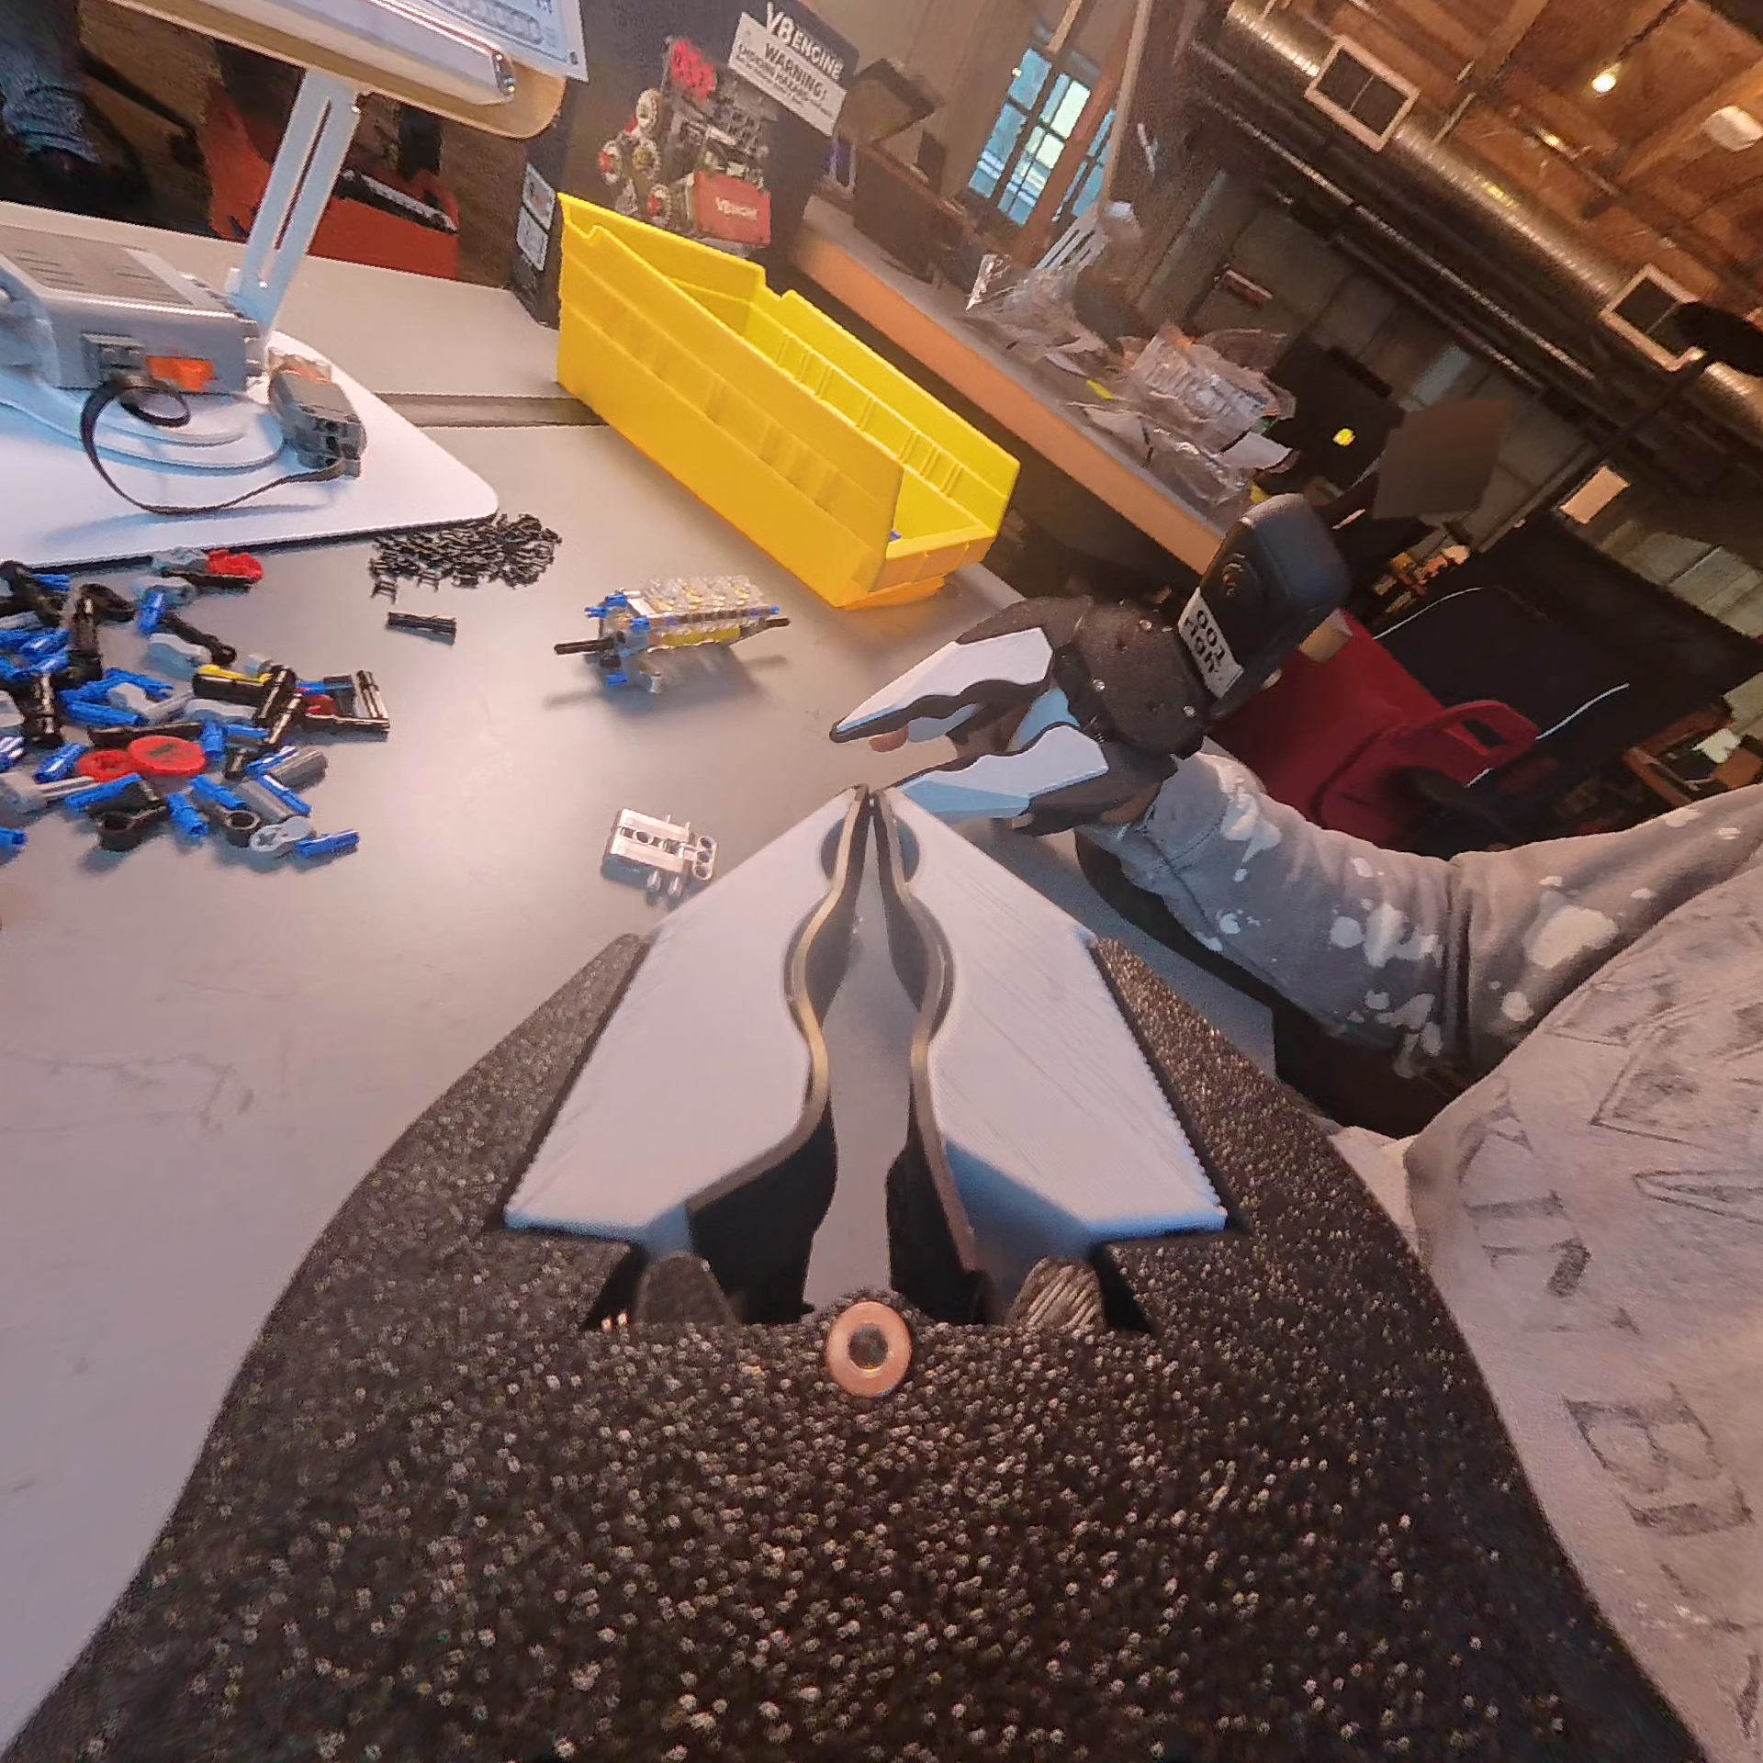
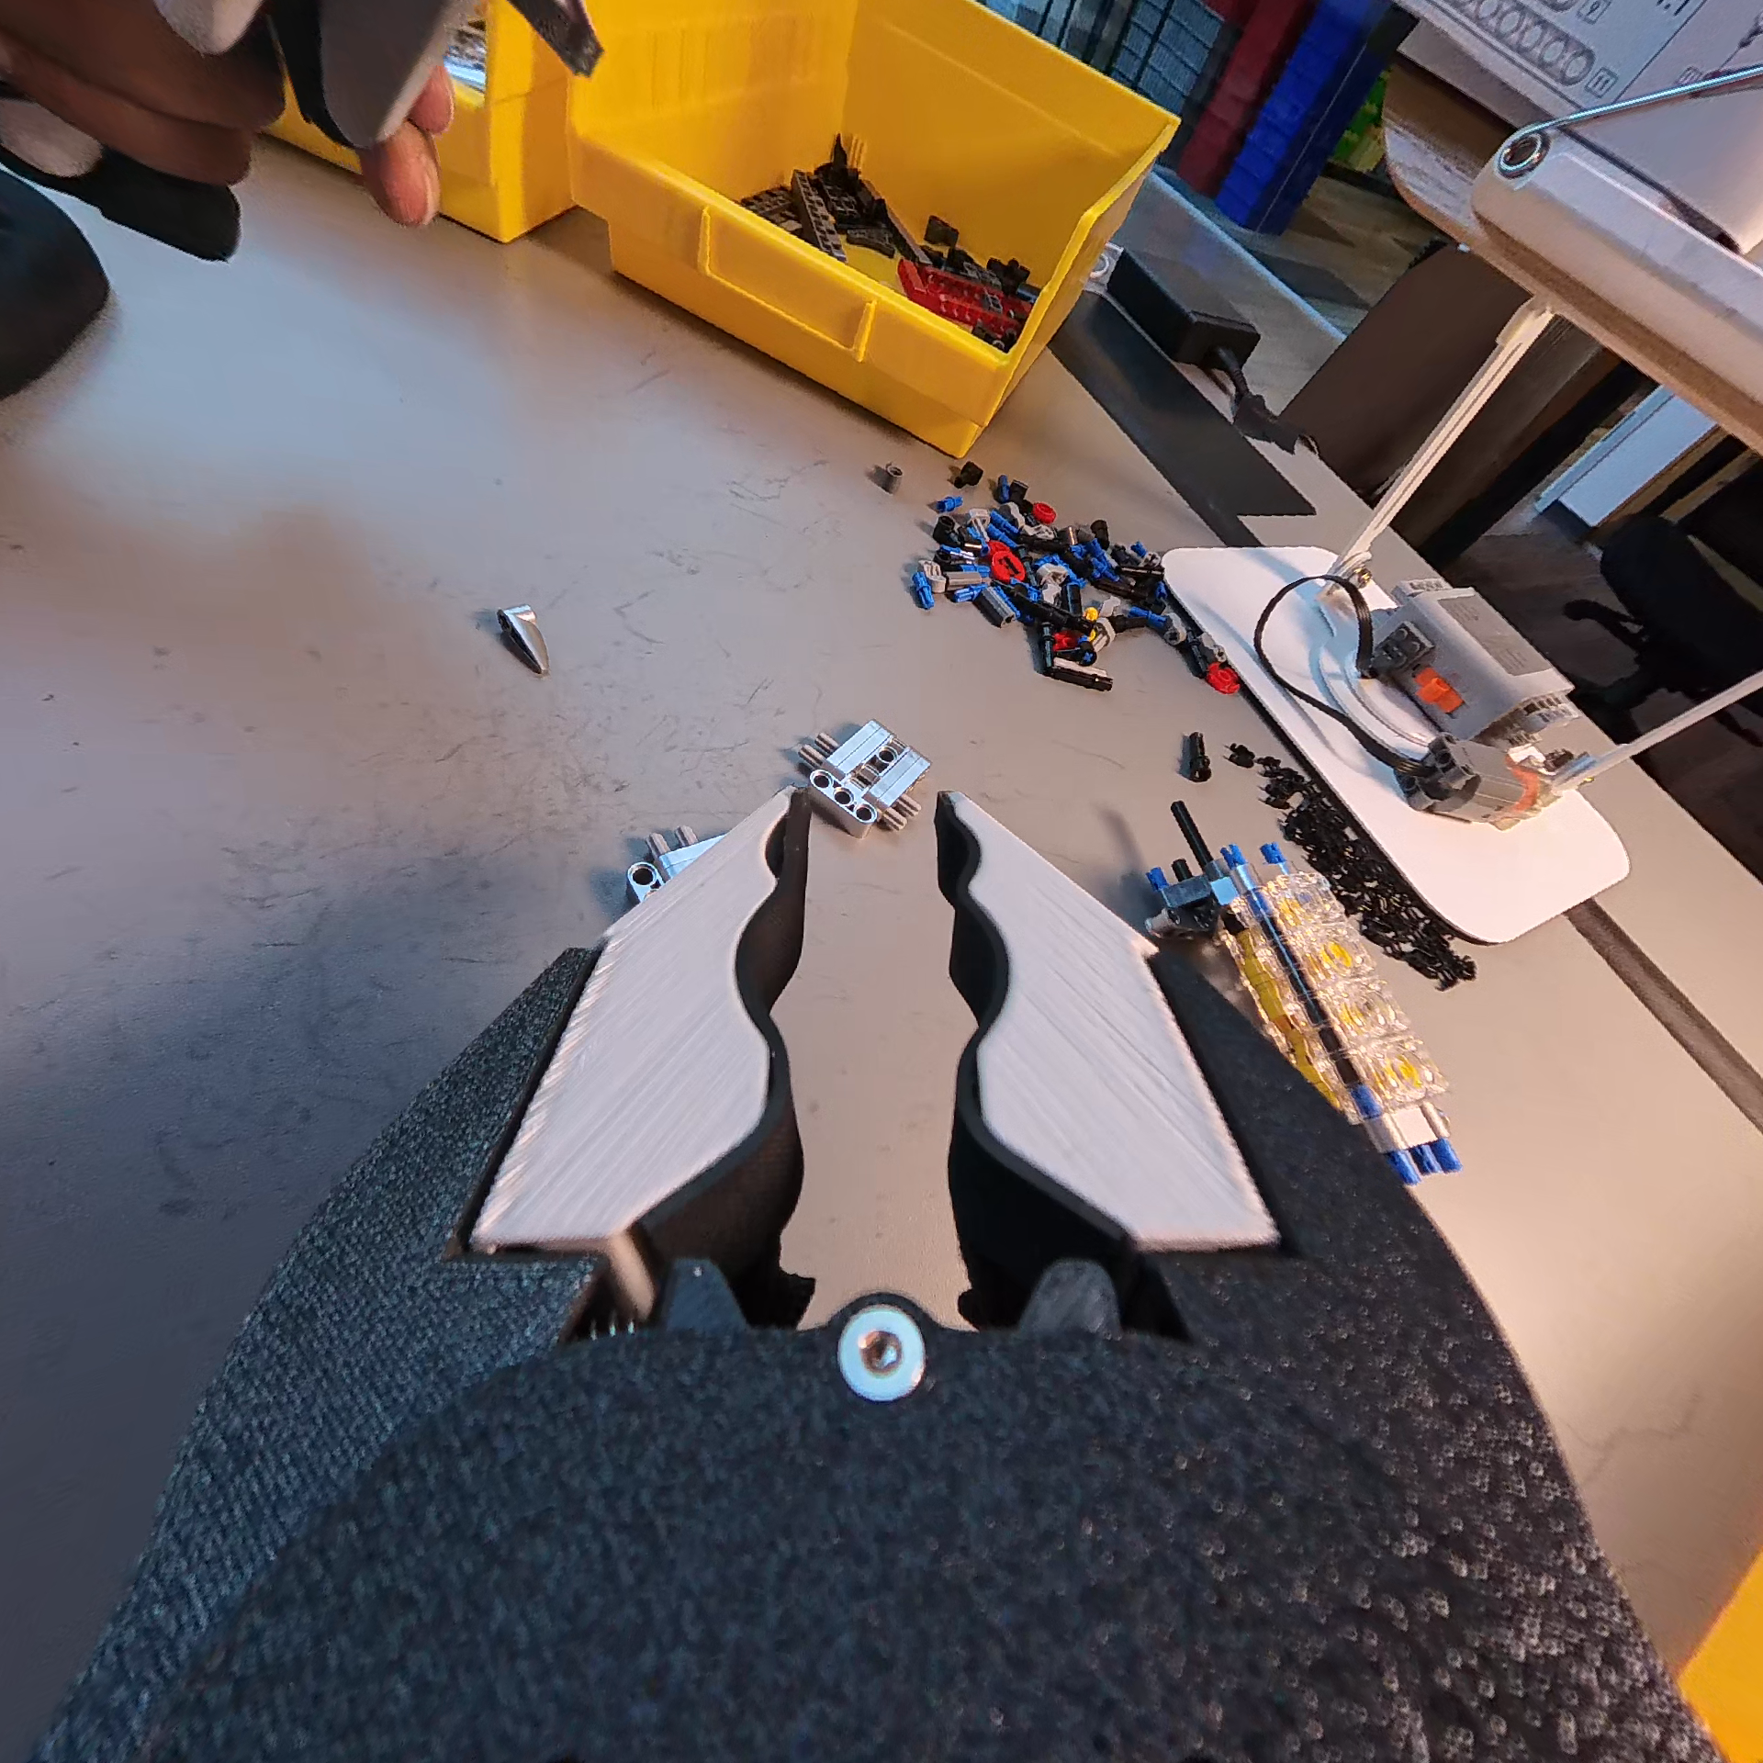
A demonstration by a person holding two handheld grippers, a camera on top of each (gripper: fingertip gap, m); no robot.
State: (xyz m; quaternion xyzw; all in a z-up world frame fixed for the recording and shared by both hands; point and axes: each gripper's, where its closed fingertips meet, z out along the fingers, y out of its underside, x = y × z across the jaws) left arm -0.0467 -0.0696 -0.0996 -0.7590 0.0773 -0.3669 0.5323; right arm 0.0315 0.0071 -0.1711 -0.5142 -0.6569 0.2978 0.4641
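My left gripper is shut, with nothing showing between its tips, and hovers above the grey table. It also shows at the top left of the right wrist view, held in a hand. My right gripper is open and empty, low over the table. Its tips stand just short of a small grey beam assembly. A second grey piece lies partly hidden behind its left finger. In the left wrist view the right gripper is just beyond my left tips, and a grey assembly lies to their left.
A clear-and-yellow engine block model lies to the right of my right gripper. Also on the table are loose blue, black and red pieces, a heap of black pins, a yellow bin, a white stand base with a grey battery box, and a silver wedge piece. Tip to tip, the grippers are about 15 cm apart.
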